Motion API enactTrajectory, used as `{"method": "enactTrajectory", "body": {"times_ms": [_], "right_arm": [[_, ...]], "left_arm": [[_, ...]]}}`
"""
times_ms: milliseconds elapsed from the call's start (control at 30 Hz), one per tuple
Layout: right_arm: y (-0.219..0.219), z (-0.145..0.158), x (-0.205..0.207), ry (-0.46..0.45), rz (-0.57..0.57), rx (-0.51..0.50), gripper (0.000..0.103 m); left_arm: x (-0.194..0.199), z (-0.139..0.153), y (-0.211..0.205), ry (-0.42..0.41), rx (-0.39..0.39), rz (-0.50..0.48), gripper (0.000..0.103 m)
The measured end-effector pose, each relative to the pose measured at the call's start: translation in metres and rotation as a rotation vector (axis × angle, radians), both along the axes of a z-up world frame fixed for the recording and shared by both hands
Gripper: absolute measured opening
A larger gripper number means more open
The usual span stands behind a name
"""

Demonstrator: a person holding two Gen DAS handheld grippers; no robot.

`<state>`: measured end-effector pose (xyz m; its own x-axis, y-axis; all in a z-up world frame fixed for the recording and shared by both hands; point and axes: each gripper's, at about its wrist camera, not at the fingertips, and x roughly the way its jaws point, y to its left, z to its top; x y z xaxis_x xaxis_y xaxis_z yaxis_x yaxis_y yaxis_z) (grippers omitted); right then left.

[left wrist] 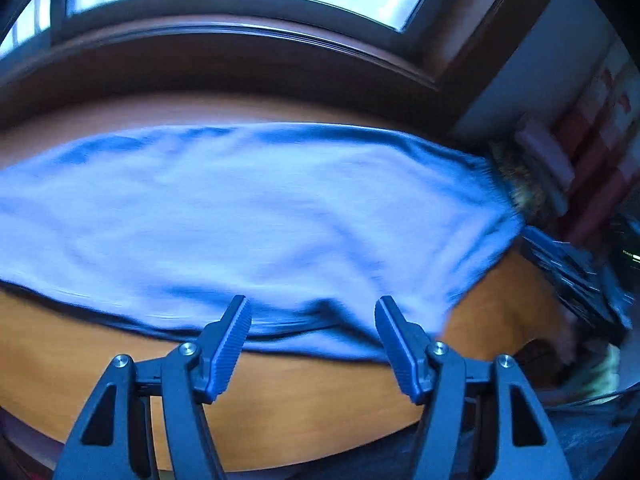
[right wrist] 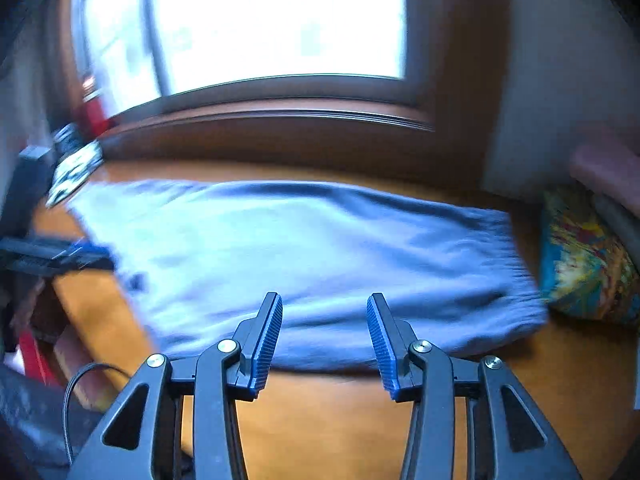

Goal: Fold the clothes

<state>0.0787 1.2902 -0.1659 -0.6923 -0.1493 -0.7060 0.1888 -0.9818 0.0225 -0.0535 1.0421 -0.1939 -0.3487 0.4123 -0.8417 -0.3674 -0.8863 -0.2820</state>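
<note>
- Spreading across my orange-brown wooden tabletop (right wrist: 340, 420) is the light blue fabric garment (right wrist: 304, 256), laid flat with soft creases, below the dark-framed window (right wrist: 280, 20).
- In my right view its gathered, elastic-looking edge (right wrist: 516, 264) lies at the right end, just beside a multicoloured patterned cushion-like thing (right wrist: 588, 264).
- My left tongs (left wrist: 312, 308) stand with their ribbed blue pads well apart, nothing between them; the garment's near hem lies just beyond the tips.
- My right tongs (right wrist: 324, 304) are likewise parted and hold nothing, with the garment's near edge showing between the tips.
- A thin black cable (right wrist: 74, 396) loops at the lower left of my right view.
</note>
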Motion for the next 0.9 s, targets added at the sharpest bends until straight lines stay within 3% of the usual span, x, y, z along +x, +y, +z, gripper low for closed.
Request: {"method": "enactTrajectory", "body": {"times_ms": [133,200,367,467,567,667,800,900], "right_arm": [[-0.088,-0.001,0.008,0.010,0.105,0.023,0.044],[-0.118,-0.010,0.000,-0.008,0.145,0.027,0.037],[-0.190,-0.030,-0.019,-0.034,0.193,0.134,0.032],[-0.221,-0.046,-0.032,-0.022,0.244,0.268,0.032],[-0.240,-0.062,-0.043,-0.012,0.301,0.390,0.032],[-0.251,-0.068,-0.052,-0.015,0.348,0.448,0.031],[-0.255,-0.076,-0.068,-0.052,0.370,0.478,0.029],[-0.254,-0.084,-0.078,-0.093,0.381,0.484,0.018]], "left_arm": [[-0.006,-0.012,-0.034,-0.017,-0.031,-0.082,0.062],[-0.009,-0.018,-0.043,-0.008,-0.056,-0.138,0.062],[-0.025,-0.030,-0.054,-0.011,-0.036,-0.231,0.062],[-0.037,-0.034,-0.061,0.003,-0.045,-0.252,0.062],[-0.047,-0.037,-0.073,0.014,-0.046,-0.253,0.062],[-0.057,-0.039,-0.085,0.021,-0.037,-0.230,0.062],[-0.068,-0.043,-0.097,0.031,-0.031,-0.201,0.062],[-0.073,-0.046,-0.101,0.033,-0.029,-0.200,0.062]]}}
